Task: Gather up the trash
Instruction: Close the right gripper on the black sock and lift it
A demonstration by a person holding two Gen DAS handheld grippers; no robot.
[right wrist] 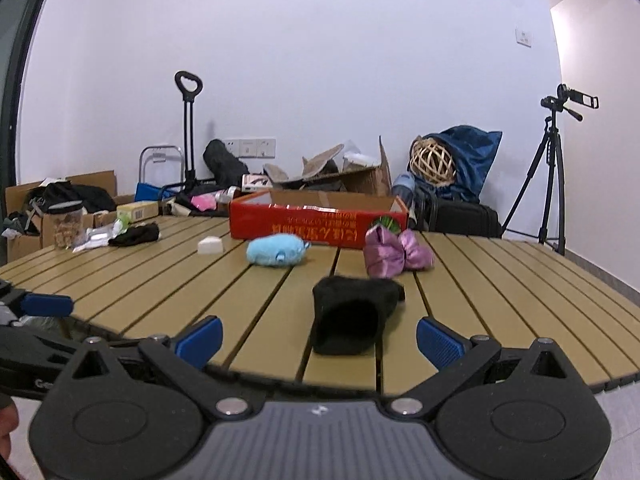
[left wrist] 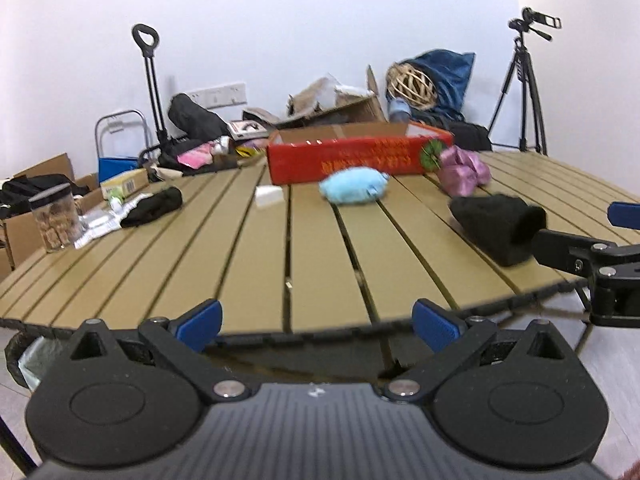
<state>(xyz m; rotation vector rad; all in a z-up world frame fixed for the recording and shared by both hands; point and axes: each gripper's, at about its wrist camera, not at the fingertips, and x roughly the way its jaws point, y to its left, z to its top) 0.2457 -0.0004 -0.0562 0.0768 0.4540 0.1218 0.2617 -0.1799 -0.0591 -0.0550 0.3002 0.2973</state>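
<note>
Both claws spread wide, empty: left claw (left wrist: 317,326) and right claw (right wrist: 319,340), ribbed blue pads, at near edge of slatted tan tabletop (right wrist: 500,280). Limp black knit sock (right wrist: 352,320) just ahead of right claw; fuzzy blue plush (right wrist: 276,251), shiny pink fabric (right wrist: 396,256), red cardboard box (right wrist: 316,222) beyond.

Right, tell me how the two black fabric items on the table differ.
The near black fabric piece lies at the front edge, just ahead of the right claw; the far black fabric piece lies at the far left, by white wrappers.
The near one shows an open, tube-like mouth; the far one looks flat and elongated.
Both are dark, soft and rest on the slatted table.
</note>
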